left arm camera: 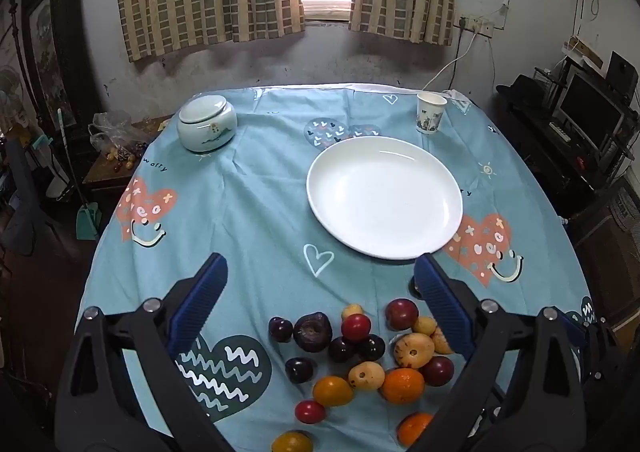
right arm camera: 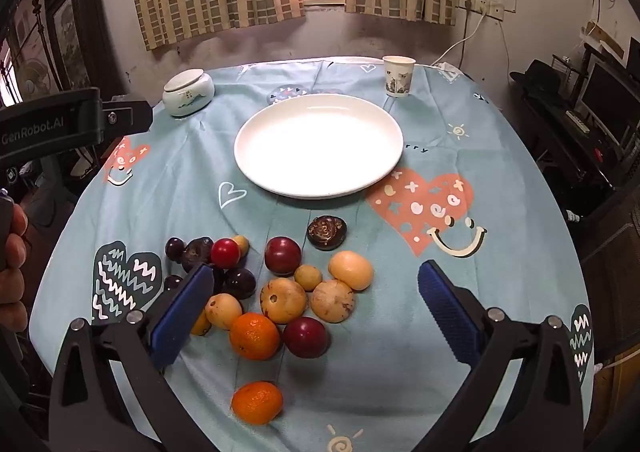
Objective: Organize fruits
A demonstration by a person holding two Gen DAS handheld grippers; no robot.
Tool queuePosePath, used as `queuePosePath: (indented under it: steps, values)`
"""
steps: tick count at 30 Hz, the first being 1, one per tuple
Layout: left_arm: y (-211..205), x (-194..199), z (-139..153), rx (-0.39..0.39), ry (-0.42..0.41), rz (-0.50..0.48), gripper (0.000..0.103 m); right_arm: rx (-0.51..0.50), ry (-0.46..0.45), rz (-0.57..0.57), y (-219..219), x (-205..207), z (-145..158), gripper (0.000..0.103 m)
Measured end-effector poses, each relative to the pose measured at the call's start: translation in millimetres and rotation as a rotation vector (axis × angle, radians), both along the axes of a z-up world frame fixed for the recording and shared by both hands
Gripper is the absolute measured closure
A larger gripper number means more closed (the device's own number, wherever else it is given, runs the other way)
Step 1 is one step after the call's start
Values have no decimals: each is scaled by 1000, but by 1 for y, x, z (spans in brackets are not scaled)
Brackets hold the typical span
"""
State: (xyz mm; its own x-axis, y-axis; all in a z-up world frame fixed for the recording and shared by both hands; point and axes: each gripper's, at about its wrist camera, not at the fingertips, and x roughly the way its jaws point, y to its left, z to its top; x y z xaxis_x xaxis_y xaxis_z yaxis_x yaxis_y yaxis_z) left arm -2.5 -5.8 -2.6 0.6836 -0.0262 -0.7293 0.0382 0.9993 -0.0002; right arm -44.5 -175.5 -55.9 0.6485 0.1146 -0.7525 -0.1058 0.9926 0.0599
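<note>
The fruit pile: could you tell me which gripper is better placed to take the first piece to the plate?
Probably the right gripper: its open jaws frame the fruit pile with the plate straight ahead. The left gripper sits left of the pile.

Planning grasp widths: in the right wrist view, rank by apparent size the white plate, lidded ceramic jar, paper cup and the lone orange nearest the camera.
1. white plate, by far largest
2. lidded ceramic jar and lone orange: look alike; the orange's nearness to the camera inflates it
3. paper cup
</note>
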Motion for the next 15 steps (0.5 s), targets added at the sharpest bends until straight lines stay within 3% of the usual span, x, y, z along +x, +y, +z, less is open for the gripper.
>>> queuePosePath:
  steps: [15]
  values:
    - [6,2,-16,-6,65,-3,7,3,14,23,3,-2,-4,1]
